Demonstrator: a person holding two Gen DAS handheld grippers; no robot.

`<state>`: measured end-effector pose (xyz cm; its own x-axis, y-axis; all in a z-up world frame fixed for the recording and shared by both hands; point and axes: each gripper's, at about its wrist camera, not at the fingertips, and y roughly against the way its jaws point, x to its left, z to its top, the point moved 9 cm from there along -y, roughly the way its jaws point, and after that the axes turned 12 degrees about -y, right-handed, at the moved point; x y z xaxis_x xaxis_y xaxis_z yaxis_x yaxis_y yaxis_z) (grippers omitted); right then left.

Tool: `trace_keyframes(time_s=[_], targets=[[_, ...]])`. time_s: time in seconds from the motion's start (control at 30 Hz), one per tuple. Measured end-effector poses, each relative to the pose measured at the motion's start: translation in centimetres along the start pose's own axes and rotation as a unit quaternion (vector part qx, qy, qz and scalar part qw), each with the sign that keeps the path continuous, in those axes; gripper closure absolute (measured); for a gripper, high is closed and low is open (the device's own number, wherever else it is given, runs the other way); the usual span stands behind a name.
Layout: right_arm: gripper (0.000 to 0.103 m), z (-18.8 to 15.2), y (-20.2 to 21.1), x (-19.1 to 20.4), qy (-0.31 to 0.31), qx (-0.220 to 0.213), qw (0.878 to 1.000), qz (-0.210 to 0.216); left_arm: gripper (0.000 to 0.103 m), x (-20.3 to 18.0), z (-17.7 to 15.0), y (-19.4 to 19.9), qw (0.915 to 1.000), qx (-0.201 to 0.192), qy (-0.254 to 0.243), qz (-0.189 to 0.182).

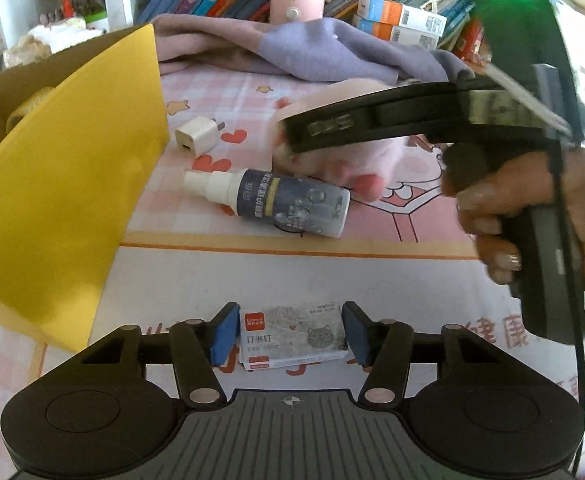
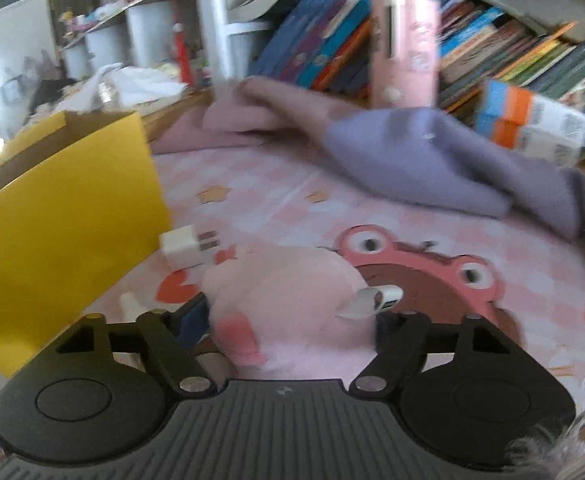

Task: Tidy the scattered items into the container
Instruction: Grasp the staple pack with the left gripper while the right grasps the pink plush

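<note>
- Two grippers work at once, each over its own item, so both things can presumably go to the yellow container (image 1: 64,184) at the left of the frame together.
- Low in the left wrist view, the left gripper (image 1: 291,334) has its blue fingers (image 1: 225,330) either side of a flat staple box (image 1: 294,334) lying on the worktop (image 1: 332,276); they stand against its short ends, apparently just gripping it.
- In the right wrist view, which is blurred, the right gripper (image 2: 288,320) straddles a pink plush toy (image 2: 288,300) at lower centre; its fingers are fairly wide and seem to press the soft sides, though I cannot be sure.
- A spray bottle (image 1: 272,202) and a white charger plug (image 1: 197,136) still lie loose near the container's wall.
</note>
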<state>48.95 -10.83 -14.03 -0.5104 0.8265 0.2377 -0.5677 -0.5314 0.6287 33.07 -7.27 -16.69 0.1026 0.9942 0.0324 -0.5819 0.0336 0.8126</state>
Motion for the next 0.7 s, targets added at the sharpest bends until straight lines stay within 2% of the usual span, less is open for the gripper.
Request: trace_keyframes(time_s=[0.13, 0.43, 0.7], targets=[[0.029, 0.7, 2.5, -2.3, -0.028, -0.029, 0.999, -0.027, 0.049, -0.6, 0.2, 0.5, 0.9999, -0.01, -0.011, -0.007], [0.028, -1.7, 7.5, -5.9, -0.077, -0.007, 0.995, -0.069, 0.049, -1.7, 0.7, 2.5, 0.9986, -0.029, -0.038, -0.022], [0.028, -4.4, 14.7, -6.4, -0.076, -0.009, 0.993, -0.093, 0.049, -2.4, 2.2, 6.9, 0.9942, -0.062, -0.059, -0.066]])
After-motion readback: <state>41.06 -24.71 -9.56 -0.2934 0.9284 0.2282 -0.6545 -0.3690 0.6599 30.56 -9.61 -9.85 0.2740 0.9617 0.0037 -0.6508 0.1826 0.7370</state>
